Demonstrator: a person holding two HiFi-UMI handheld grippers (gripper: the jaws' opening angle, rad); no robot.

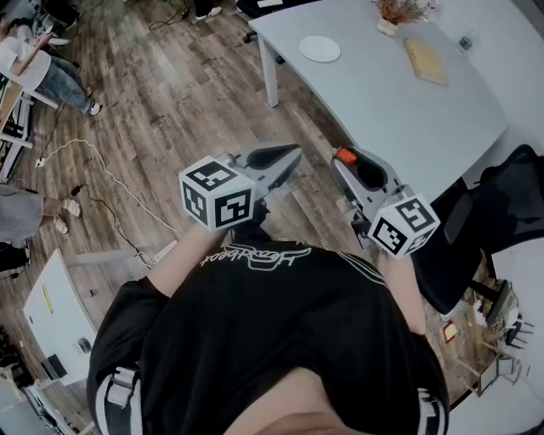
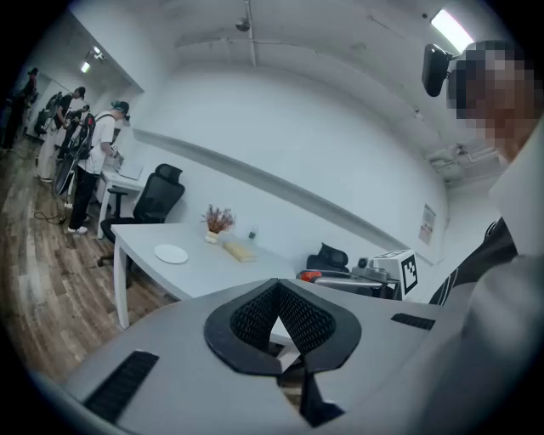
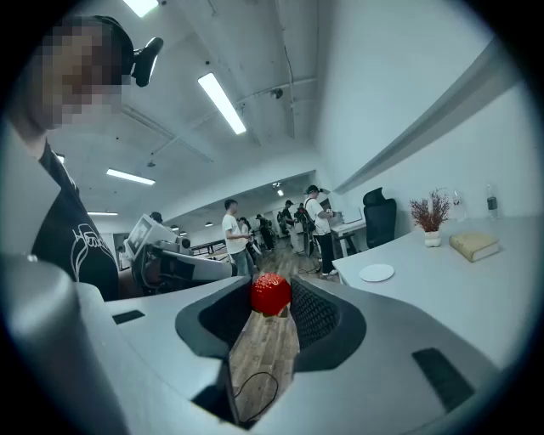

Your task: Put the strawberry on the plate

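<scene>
Progress stands about midway, as I judge it: the pick-up is done and the placing is left. On your left, the left gripper [image 2: 279,287] has its ribbed black pads pressed together at the tips with nothing between them, so it is idle and has no share in the carry. Ahead and a little to the right of it, the small round white plate [image 1: 320,48] lies bare near the corner of the long white table [image 1: 408,119], well apart from both grippers, with wood-plank floor [image 1: 170,102] between you and it. Further right, your right gripper [image 3: 272,299] has the small red strawberry [image 1: 344,156] pinched between its pad tips, jaws parted only as wide as the fruit; it hangs in the air over the floor, short of the table's near edge. Right again, on the table, stand a small pot of dried twigs [image 1: 395,13] and a tan block-shaped thing [image 1: 425,61], both apart from the plate. What remains for you is to step up to the table, bring the fruit over the plate, lower it and let go; nothing rests on the plate yet
</scene>
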